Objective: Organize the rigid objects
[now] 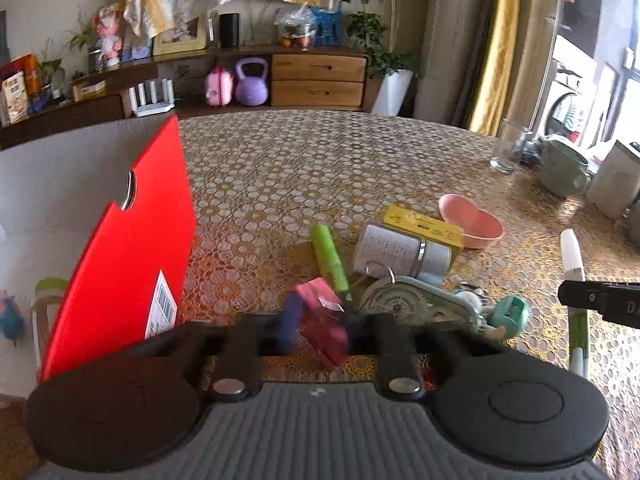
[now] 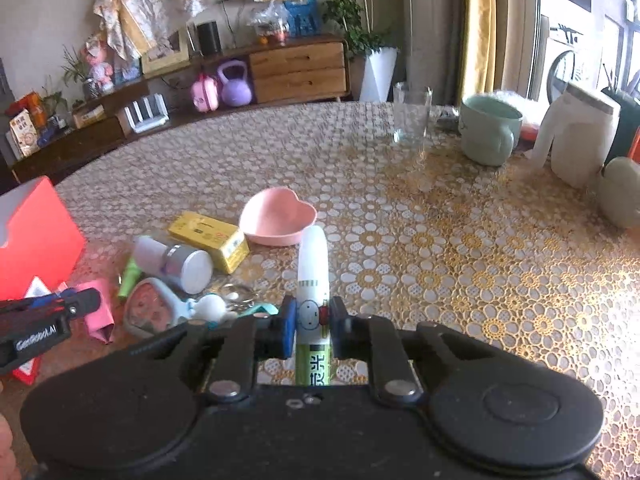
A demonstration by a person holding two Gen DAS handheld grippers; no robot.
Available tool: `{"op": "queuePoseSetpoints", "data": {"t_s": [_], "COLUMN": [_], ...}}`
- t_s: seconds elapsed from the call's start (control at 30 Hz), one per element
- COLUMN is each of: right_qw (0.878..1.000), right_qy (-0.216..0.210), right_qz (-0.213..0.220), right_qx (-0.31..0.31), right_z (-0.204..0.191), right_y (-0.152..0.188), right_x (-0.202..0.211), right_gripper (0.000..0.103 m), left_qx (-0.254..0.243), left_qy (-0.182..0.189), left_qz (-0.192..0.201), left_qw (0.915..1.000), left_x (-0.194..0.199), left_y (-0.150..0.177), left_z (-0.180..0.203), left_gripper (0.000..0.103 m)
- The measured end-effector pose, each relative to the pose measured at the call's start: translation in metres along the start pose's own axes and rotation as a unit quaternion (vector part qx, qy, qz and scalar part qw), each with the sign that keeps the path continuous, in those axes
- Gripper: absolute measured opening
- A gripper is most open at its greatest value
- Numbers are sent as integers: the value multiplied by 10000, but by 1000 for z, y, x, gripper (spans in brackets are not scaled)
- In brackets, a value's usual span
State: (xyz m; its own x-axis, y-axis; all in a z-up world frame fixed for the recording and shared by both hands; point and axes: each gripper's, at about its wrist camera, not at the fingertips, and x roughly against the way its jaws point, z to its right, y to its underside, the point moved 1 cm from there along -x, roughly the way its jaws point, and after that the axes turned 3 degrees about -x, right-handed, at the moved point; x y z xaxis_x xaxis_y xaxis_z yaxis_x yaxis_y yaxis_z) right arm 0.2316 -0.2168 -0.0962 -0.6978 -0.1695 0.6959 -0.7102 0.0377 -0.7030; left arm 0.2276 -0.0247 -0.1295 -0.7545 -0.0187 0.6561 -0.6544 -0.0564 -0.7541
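Observation:
My left gripper (image 1: 320, 320) is shut on a pink folded paper piece (image 1: 322, 320), blurred, just above the table; it also shows in the right wrist view (image 2: 100, 312). My right gripper (image 2: 313, 320) is shut on a white-and-green marker pen (image 2: 313, 280), which also shows in the left wrist view (image 1: 573, 268). Between them lie a green highlighter (image 1: 330, 260), a white jar (image 1: 400, 254) on its side, a yellow box (image 1: 424, 226), a pink heart-shaped dish (image 1: 472, 220), a tape dispenser (image 1: 416, 304) and a teal keychain toy (image 1: 510, 314).
A red box with its lid up (image 1: 124, 248) stands at the left. A glass (image 2: 412, 120), a green mug (image 2: 488, 132) and a white jug (image 2: 580, 140) stand at the table's far right. A sideboard (image 1: 316, 80) lies beyond the lace-covered table (image 1: 320, 160).

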Motion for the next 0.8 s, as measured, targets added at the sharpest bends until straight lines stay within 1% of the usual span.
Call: {"op": "queuePoseSetpoints", "data": {"t_s": [0.07, 0.13, 0.3, 0.43, 0.53, 0.57, 0.6, 0.63, 0.67, 0.7, 0.77, 0.8], "right_qw": [10000, 9999, 9999, 9999, 9999, 9999, 9999, 9999, 9999, 9999, 9998, 9998], "right_qy": [-27, -25, -54, -82, -96, -109, -119, -128, -138, -149, -158, -160], "right_qz": [52, 51, 50, 31, -3, -18, -30, -41, -55, -68, -79, -88], "right_qx": [59, 93, 108, 141, 69, 36, 24, 15, 8, 8, 6, 1], "right_z": [-1, 0, 2, 2, 4, 5, 6, 7, 7, 7, 7, 7], "right_y": [2, 5, 11, 14, 14, 13, 13, 13, 13, 13, 13, 14], "right_x": [7, 13, 24, 27, 25, 23, 23, 22, 21, 20, 18, 17], "right_gripper": [16, 16, 16, 16, 16, 16, 16, 16, 16, 16, 16, 16], "left_qx": [-8, -91, -102, -164, -201, -208, -209, -199, -177, -162, -213, -266], "left_qy": [90, 81, 97, 132, 358, 398, 396, 376, 378, 375, 282, 216], "left_qz": [-23, -23, -45, -68, -126, -129, -122, -114, -93, -61, 11, -15], "left_qw": [10000, 9999, 9999, 9998, 9991, 9989, 9989, 9990, 9991, 9991, 9994, 9994], "left_x": [3, 6, 14, 16, 13, 12, 12, 11, 10, 9, 8, 5], "left_y": [-1, 0, 5, 7, 8, 8, 9, 8, 8, 8, 7, 6], "left_z": [0, 1, -1, -1, -1, 0, 0, 0, 0, 0, 1, 3], "left_gripper": [12, 12, 12, 12, 13, 17, 27, 35, 55, 70, 72, 72]}}
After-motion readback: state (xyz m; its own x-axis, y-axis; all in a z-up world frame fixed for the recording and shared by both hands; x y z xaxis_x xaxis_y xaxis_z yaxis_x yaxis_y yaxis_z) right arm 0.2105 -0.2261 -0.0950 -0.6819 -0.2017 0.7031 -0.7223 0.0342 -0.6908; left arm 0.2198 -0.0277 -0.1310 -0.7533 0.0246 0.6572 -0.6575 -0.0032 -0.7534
